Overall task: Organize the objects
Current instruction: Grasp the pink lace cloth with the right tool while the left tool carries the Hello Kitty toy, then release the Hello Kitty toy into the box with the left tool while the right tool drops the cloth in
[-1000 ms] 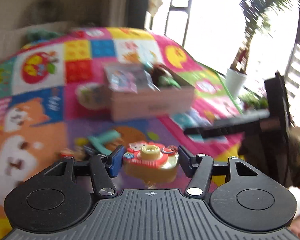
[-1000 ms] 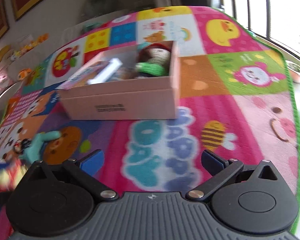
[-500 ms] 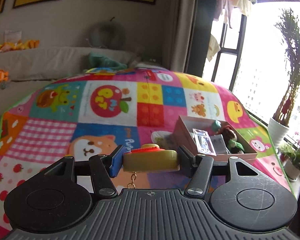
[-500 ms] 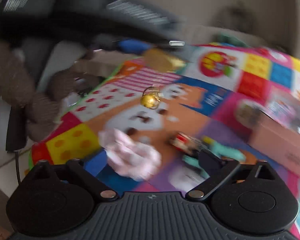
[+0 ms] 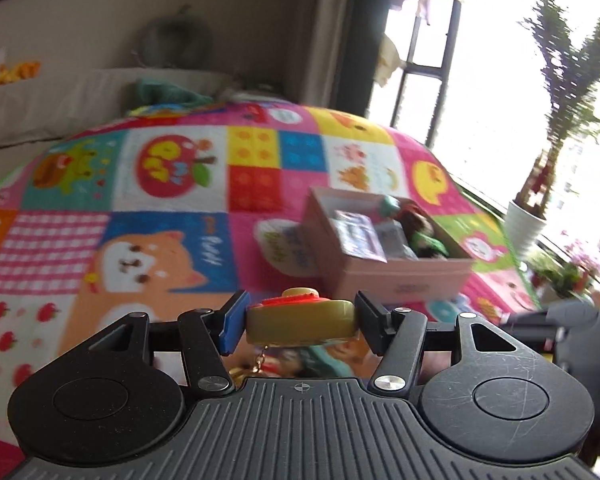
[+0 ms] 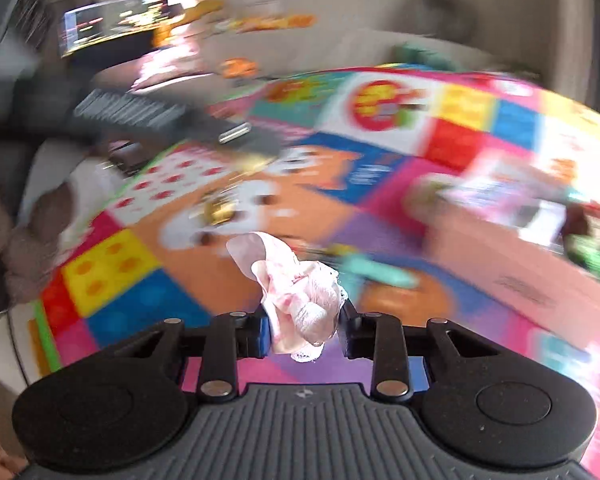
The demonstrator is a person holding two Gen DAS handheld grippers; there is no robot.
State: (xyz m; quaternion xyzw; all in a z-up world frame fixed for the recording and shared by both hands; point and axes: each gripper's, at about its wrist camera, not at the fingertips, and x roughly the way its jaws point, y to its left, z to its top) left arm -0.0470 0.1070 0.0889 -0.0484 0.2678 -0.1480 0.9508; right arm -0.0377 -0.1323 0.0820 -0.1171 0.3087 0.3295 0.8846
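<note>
Claws both grip: left claw point(image 5: 300, 322) clamps a yellow-and-red toy point(image 5: 300, 320); right claw point(image 6: 302, 326) pinches a pink crumpled cloth point(image 6: 296, 292) above the play mat point(image 6: 152, 292).

a round yellow toy point(image 5: 300, 320) with a red top sits level, clamped. a crumpled pink-and-white cloth point(image 6: 300, 300) is pinched. the pink box point(image 5: 396, 276) lies open on the mat, holding packets and plush.

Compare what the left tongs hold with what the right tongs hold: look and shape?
The yellow-and-red toy in the left tongs is a hard, flat disc, held level, with a small chain hanging under it. The pink-and-white bundle in the right tongs is soft and crumpled, bulging up past the pads; what it is I cannot tell. Both are clamped between the pads, above the play mat.
</note>
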